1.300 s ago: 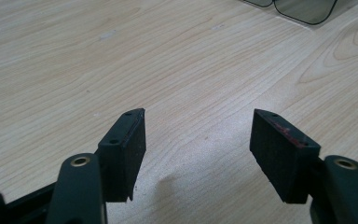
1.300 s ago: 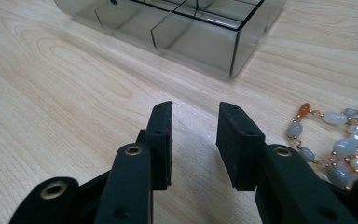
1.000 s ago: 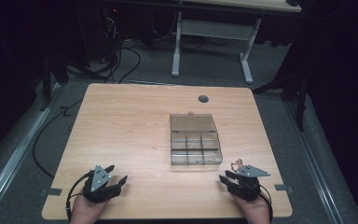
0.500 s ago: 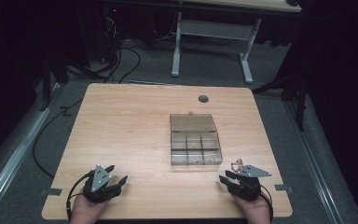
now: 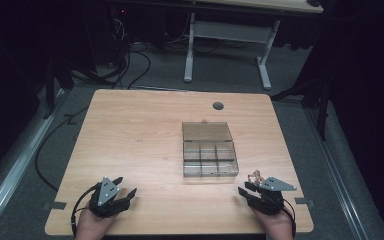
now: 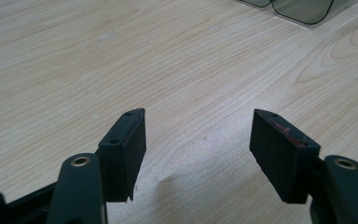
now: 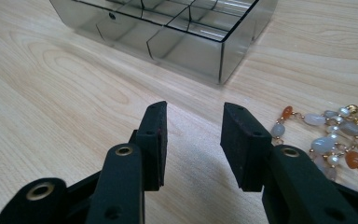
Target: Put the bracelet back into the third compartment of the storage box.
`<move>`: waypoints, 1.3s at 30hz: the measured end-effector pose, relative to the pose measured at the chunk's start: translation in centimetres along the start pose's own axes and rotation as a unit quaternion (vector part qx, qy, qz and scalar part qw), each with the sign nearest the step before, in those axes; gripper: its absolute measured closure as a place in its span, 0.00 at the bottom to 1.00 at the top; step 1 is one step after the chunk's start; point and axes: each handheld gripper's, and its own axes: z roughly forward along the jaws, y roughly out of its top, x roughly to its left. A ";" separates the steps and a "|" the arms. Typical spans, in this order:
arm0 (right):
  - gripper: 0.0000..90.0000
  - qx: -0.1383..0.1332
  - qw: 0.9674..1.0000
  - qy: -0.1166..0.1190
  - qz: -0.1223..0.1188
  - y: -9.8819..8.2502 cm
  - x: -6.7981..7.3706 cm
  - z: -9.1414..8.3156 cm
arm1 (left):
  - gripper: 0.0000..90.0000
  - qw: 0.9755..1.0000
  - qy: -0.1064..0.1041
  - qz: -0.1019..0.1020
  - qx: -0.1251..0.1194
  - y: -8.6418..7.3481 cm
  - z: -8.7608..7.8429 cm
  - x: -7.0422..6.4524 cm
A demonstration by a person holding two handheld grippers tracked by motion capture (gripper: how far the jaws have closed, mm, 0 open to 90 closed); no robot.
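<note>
A clear smoky plastic box [image 5: 209,150] with several compartments lies open at the table's middle; its near corner [image 7: 200,42] is close ahead of my right gripper. A beaded bracelet [image 7: 331,137] of white, orange and gold beads lies on the wood just right of that gripper; from above the bracelet [image 5: 254,176] sits by the box's near right corner. My right gripper [image 7: 193,116] [image 5: 244,189] rests at the front right, jaws apart with bare wood between them. My left gripper [image 6: 198,133] [image 5: 125,186] rests at the front left, jaws wide over bare wood.
The wooden table [image 5: 140,130] has a round cable hole [image 5: 218,105] near its far edge. Beyond it stand a white desk frame [image 5: 230,45] and floor cables [image 5: 130,60]. The table's front edge runs just below both hands.
</note>
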 end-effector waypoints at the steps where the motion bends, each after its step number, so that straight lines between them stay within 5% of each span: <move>1: 0.68 -0.001 1.000 0.003 0.004 0.0 -0.1 -0.1 | 0.41 1.000 0.000 0.000 0.000 0.0 0.0 0.0; 10: 0.67 -0.003 1.000 -0.006 0.003 0.0 -0.4 -0.8 | 0.41 1.000 0.000 0.001 0.001 0.0 0.0 0.0; 16: 0.71 0.038 0.998 -0.040 -0.032 0.9 0.1 -0.5 | 0.41 1.000 -0.006 -0.001 -0.004 0.0 -0.1 0.1; 24: 0.71 0.084 0.995 -0.047 -0.027 1.8 0.0 0.2 | 0.41 1.000 -0.013 -0.001 -0.006 -0.1 -0.1 0.1; 35: 0.67 0.146 0.987 -0.059 -0.024 2.1 -0.5 0.1 | 0.41 1.000 -0.015 -0.001 -0.007 -0.1 -0.2 0.1; 39: 0.64 0.178 0.982 -0.059 -0.029 2.4 -0.6 -0.2 | 0.41 1.000 -0.014 -0.002 -0.006 -0.1 -0.2 0.1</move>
